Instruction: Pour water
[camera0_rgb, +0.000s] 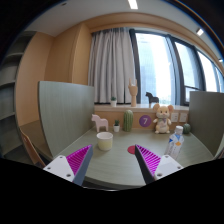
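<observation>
Hovering above the near edge of the grey-green desk (115, 160), the gripper (112, 163) is released, its two fingers with magenta pads (77, 160) spread wide and nothing between them. Key relation: the clear plastic water bottle with a blue cap (177, 141) stands upright beyond and to the right of the right finger, well apart from it, long axis vertical. The short white cylindrical cup (105, 141), likely the pour target, sits ahead and slightly left of centre, beyond the fingers, apart from the bottle. Judgement: grasp not yet begun; next move needs a swing right and forward to straddle the bottle sideways. Bottle looks slim, see-through, fill level too small to tell. Behind: small white toy horse (100, 123), beige teddy bear (162, 119), green bottle (128, 120)
</observation>
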